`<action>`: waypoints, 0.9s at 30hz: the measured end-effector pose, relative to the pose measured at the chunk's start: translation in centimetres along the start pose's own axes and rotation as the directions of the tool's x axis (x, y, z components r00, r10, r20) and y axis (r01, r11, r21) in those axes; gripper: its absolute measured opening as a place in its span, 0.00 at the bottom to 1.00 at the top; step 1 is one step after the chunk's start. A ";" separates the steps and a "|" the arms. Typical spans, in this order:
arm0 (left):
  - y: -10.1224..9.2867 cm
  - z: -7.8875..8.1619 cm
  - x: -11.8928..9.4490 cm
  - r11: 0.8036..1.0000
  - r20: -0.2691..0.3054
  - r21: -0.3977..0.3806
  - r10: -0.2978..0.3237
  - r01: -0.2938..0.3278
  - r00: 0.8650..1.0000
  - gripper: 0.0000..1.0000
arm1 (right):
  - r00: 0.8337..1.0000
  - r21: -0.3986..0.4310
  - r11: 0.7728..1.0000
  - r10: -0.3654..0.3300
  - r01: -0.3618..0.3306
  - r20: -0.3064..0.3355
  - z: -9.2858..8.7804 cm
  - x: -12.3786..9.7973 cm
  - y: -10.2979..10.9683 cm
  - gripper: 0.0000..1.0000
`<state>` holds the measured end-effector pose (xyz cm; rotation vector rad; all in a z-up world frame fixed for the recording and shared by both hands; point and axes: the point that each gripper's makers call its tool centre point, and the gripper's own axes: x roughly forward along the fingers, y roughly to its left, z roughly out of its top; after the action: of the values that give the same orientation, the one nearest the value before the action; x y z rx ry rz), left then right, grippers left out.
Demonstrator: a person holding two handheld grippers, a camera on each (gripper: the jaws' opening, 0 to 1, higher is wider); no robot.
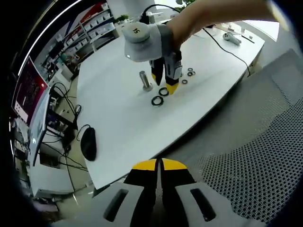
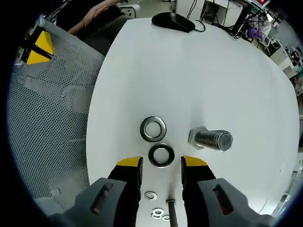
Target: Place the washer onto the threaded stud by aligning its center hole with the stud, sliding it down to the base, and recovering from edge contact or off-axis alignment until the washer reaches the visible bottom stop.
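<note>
Threaded stud [image 2: 211, 139] stands upright on the white table, hex base down, bare steel, nothing on its shank; right gripper view looks nearly down its axis (top face round and flat). Dark washer [image 2: 161, 155] lies flat on the table just left of the stud in that view, apart from it, centre hole open. Second, brighter steel washer [image 2: 153, 129] lies flat just beyond the dark one, the two almost rim to rim; whether they touch is unclear
</note>
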<state>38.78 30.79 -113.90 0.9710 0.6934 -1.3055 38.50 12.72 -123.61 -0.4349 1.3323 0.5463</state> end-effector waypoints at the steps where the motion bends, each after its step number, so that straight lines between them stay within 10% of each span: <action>1: 0.0 0.0 0.0 1.000 0.001 0.001 0.000 0.000 1.000 0.00 | 1.000 0.002 1.000 0.004 -0.004 0.001 0.0 0.1 0.1 0.34; 27: -0.1 -0.2 0.0 1.000 -0.012 0.011 -0.004 0.004 1.000 0.00 | 1.000 -0.123 0.992 -0.003 0.002 -0.002 0.3 0.2 -0.2 0.23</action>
<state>38.74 30.96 -114.03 0.9872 0.6978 -1.3090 38.87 12.78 -123.80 -0.5382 1.3044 0.6281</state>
